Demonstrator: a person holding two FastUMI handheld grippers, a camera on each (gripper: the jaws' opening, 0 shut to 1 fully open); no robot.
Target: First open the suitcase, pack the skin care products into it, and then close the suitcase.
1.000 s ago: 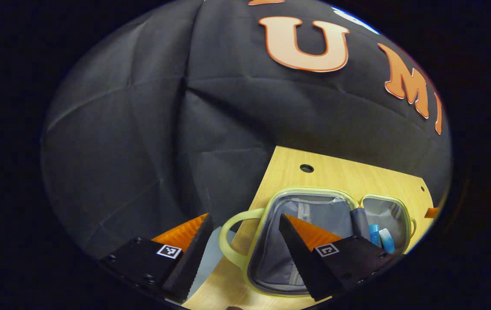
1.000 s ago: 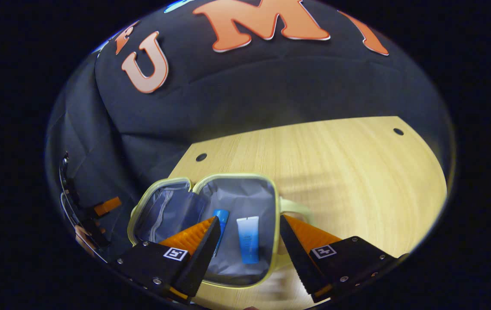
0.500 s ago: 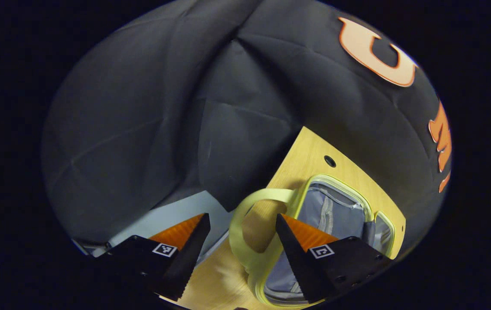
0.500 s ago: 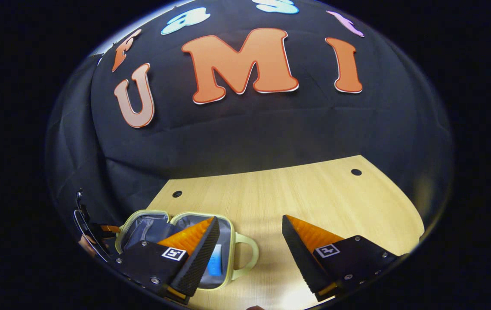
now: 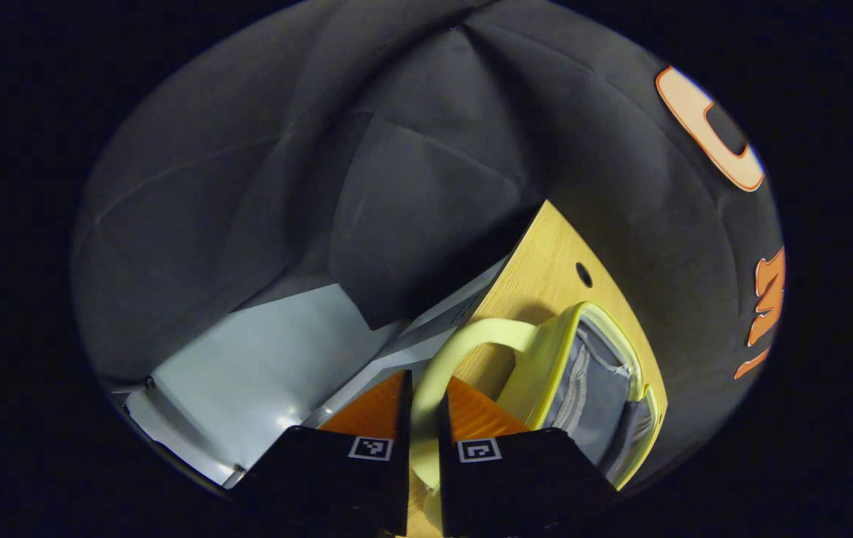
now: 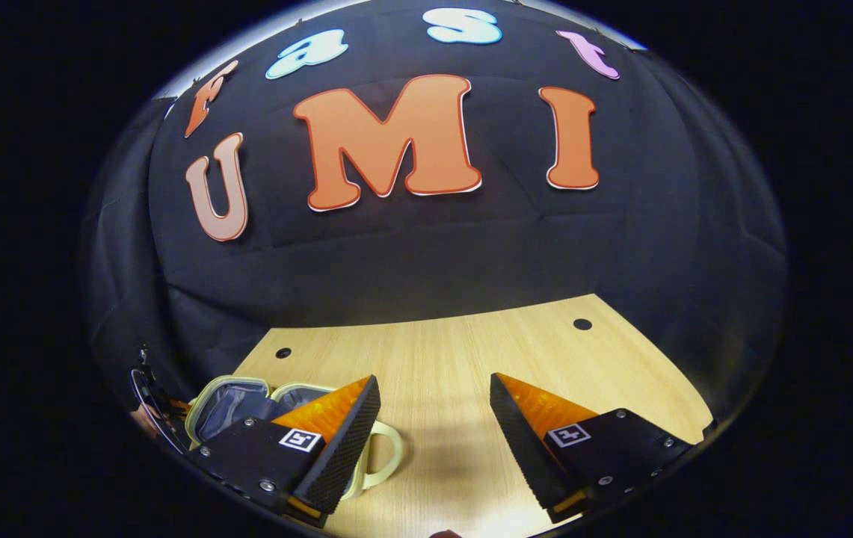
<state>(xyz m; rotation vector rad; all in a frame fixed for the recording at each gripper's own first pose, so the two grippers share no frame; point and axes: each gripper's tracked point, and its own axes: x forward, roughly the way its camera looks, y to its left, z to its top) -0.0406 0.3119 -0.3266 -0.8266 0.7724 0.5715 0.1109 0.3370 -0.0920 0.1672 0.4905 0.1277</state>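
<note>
In the left gripper view, at six o'clock, the left gripper (image 5: pixel 420 418) has its two fingers pinched together on the pale yellow-green loop handle (image 5: pixel 463 345) of the small soft suitcase with grey lining (image 5: pixel 589 388), which lies open toward four o'clock with the gripped half tilted up off the table. The step in hand looks like closing: I judge the handle should be swung in an arc over the hinge, not dragged sideways, so the lid folds onto the other half without sliding the case across the wood. The grip sits low on the loop, and a slip seems possible if the pull is abrupt.

In the right gripper view, the right gripper (image 6: pixel 433 418) hangs at six o'clock with its fingers wide apart, gripping nothing; it could steady the far half. The suitcase shows at eight o'clock there, its other handle (image 6: pixel 381 456) just beside the near finger.

Farther off, the light wooden tabletop (image 6: pixel 471 359) with small round holes runs toward twelve o'clock. A pale grey floor (image 5: pixel 262 351) lies at eight o'clock in the left gripper view.
</note>
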